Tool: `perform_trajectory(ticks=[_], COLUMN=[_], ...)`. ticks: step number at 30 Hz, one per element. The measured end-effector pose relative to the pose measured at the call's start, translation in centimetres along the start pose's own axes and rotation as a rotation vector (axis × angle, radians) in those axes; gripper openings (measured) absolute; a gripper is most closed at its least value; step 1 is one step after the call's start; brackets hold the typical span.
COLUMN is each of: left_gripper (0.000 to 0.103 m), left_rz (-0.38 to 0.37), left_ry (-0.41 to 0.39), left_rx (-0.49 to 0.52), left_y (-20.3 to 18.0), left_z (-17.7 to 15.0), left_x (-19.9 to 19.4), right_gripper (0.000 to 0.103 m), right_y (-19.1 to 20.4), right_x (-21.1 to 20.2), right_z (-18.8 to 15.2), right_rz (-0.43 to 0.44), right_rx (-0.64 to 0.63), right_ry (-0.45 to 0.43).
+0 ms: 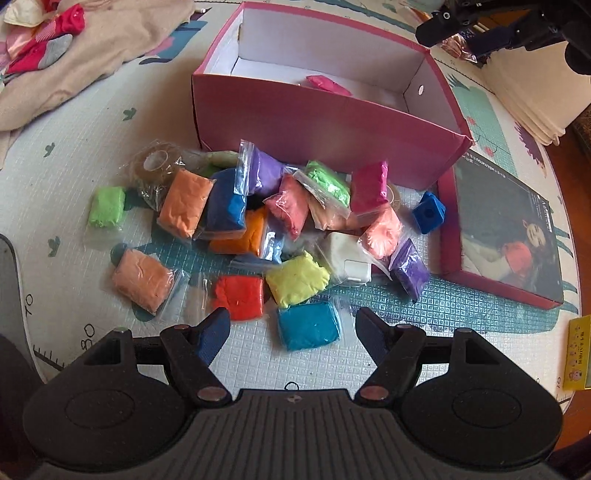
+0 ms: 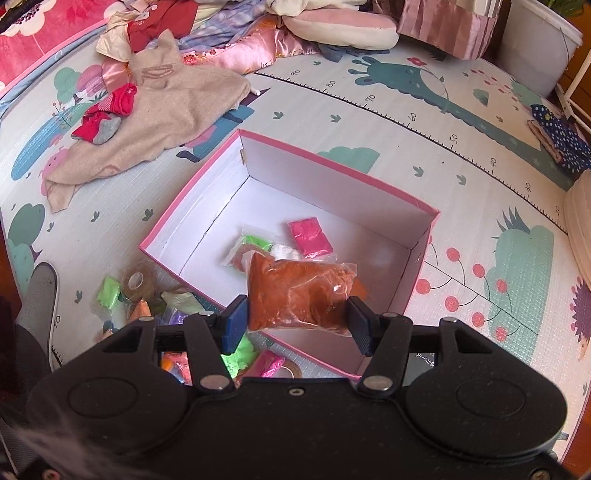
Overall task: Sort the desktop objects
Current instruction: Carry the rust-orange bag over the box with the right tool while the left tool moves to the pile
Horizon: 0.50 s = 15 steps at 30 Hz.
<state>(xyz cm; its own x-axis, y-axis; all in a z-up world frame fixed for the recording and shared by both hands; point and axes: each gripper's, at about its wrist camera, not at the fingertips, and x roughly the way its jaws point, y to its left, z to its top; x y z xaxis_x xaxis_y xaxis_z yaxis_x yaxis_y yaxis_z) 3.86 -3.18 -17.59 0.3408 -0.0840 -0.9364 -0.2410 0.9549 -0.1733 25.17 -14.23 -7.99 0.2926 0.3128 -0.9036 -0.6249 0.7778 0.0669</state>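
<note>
A pile of bagged clay packets in many colours (image 1: 280, 229) lies on the play mat in front of a pink box (image 1: 332, 122). My left gripper (image 1: 291, 332) is open and empty, low over the mat, with a teal packet (image 1: 308, 325) between its fingers' line. My right gripper (image 2: 297, 321) is shut on a brown clay packet (image 2: 299, 295) and holds it above the pink box (image 2: 421, 236). Inside the box lie a pink packet (image 2: 309, 236), a green one (image 2: 255, 242) and others. The right gripper also shows at the top right of the left wrist view (image 1: 461, 33).
The box lid (image 1: 506, 236) lies right of the pile. A blue cube (image 1: 428, 212), a white charger block (image 1: 349, 258) and a tape roll (image 1: 153, 162) sit among the packets. Clothes (image 2: 147, 110) lie beyond the box. A yellow card (image 1: 578, 354) lies at right.
</note>
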Motion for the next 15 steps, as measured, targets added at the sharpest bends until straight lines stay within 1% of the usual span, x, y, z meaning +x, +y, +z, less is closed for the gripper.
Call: perform_trajectory(ticks=[2, 5, 13, 15], left_gripper=[0.074, 0.074, 0.074, 0.074], left_rz=[-0.005, 0.007, 0.041, 0.036], left_ry=[0.016, 0.021, 0.059, 0.065], left_rx=[-0.005, 0.007, -0.064, -0.074], left_y=[-0.5, -1.4, -1.4, -1.6], left_z=[-0.4, -0.9, -1.0, -1.0], left_x=[0.7, 1.2, 2.9, 3.2], right_gripper=[0.057, 0.057, 0.057, 0.057], right_y=[-0.2, -0.4, -0.2, -0.3], right_x=[0.7, 1.9, 5.0, 5.7], right_z=[0.2, 0.2, 0.6, 0.7], right_rz=[0.024, 0.048, 0.076, 0.089], right_rx=[0.012, 0.018, 0.004, 0.015], right_ry=[0.005, 0.018, 0.053, 0.065])
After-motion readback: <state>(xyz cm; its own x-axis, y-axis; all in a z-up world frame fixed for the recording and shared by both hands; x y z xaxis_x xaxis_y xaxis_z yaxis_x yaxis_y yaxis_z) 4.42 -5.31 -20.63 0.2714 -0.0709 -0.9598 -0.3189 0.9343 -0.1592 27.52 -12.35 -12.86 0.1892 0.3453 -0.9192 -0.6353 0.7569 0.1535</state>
